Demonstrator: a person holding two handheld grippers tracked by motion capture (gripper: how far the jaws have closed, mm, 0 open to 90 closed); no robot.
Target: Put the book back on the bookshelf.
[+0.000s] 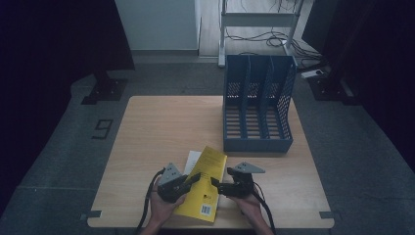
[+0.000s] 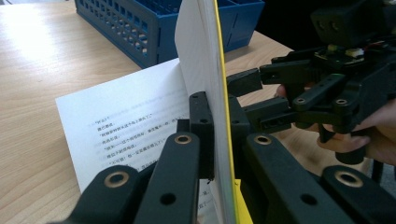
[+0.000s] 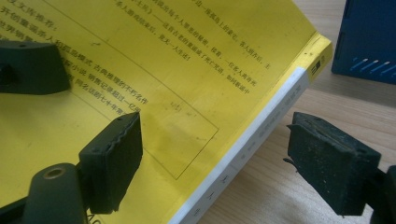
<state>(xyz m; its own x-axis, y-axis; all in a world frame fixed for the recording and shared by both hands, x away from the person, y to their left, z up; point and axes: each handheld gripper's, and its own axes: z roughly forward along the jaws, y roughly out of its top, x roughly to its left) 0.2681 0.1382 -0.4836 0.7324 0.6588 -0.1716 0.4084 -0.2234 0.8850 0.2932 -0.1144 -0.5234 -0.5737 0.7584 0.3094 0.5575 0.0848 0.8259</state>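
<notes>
Yellow glossy book (image 1: 206,183) cover clamped in left gripper (image 1: 195,180) jaws; right gripper (image 1: 216,185) jaws released.

Yellow book (image 3: 177,70) tilted across most of the right gripper view, black print and a thin ruled box on its cover, white spine edge running down toward the wooden table (image 3: 280,186). Right gripper (image 3: 224,158) with jaws apart: one pad over the yellow cover, the other beside the spine above bare wood. Blue file rack (image 3: 369,37) at upper right; another dark gripper part (image 3: 32,67) at left against the cover.
</notes>
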